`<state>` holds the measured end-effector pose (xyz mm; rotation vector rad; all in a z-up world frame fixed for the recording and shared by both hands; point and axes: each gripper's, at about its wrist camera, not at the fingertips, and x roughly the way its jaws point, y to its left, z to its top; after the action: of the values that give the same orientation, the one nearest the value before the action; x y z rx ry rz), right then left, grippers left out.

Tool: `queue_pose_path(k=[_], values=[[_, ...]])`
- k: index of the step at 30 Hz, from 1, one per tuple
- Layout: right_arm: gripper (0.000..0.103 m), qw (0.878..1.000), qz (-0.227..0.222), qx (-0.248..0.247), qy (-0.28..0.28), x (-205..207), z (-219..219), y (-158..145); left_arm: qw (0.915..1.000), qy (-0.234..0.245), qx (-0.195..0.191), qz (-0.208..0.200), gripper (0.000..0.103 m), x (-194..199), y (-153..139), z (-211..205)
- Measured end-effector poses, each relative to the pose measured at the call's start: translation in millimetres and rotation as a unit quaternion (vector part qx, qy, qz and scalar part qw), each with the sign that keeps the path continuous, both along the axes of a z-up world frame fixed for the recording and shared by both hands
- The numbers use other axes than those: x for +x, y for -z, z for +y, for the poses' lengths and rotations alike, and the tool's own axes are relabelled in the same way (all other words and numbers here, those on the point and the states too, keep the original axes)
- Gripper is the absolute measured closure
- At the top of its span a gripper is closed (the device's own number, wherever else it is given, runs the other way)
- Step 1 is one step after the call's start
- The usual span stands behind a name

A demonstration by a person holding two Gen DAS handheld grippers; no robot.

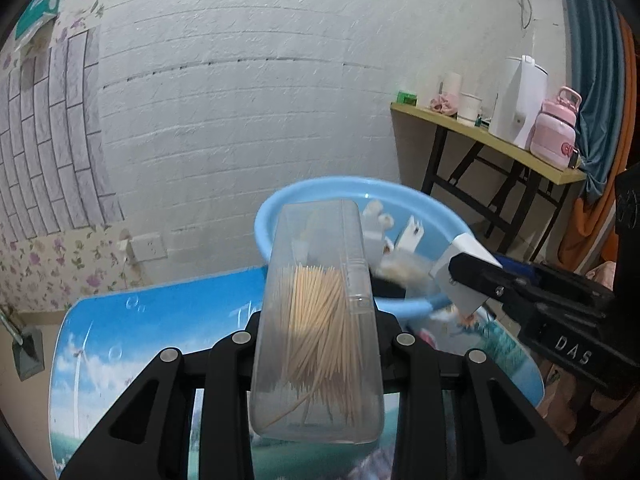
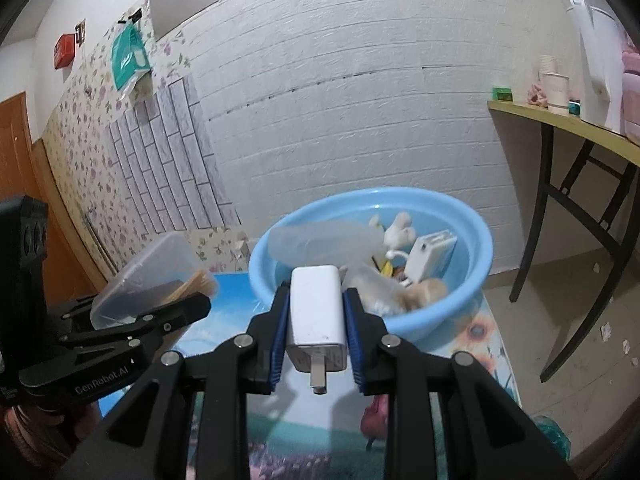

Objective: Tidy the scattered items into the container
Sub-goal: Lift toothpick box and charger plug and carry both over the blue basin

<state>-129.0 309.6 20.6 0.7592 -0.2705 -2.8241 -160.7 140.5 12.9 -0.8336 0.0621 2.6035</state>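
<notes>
A blue basin [image 2: 472, 280] is filled with a white box [image 2: 430, 256] and soft toys. A toothpick box [image 1: 320, 320], long axis pointing forward, is clamped in the left tool [image 1: 320, 340] before the basin; a white charger [image 2: 316, 316], prongs toward the camera, is clamped in the right tool [image 2: 316, 320].

I see soft, even indoor light, a little dim. Fisheye bends the white brick-pattern wall [image 1: 248, 92] and blackens corners. The light blue plastic basin's [image 2: 472, 264] contents smear with blur.
</notes>
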Motion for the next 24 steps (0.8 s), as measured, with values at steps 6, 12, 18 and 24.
queue_pose_path(k=[6, 12, 18, 24], values=[[0.077, 1.000, 0.008, -0.001, 0.005, -22.3, 12.7, -4.7, 0.9998, 0.006, -0.006, 0.020, 0.072, -26.8, -15.5, 15.1], [0.077, 1.000, 0.008, -0.007, 0.010, -48.8, 23.3, -6.1, 0.9987, 0.019, -0.015, 0.044, 0.072, -56.3, -28.6, 35.2], [0.077, 1.000, 0.001, 0.001, 0.013, -74.1, 31.4, -3.5, 0.9986, 0.035, -0.028, 0.029, 0.072, -89.8, -22.5, 55.6], [0.077, 1.000, -0.018, -0.004, 0.018, -90.8, 40.7, 9.4, 0.9982, 0.040, -0.045, 0.007, 0.071, -112.6, -7.0, 65.3]])
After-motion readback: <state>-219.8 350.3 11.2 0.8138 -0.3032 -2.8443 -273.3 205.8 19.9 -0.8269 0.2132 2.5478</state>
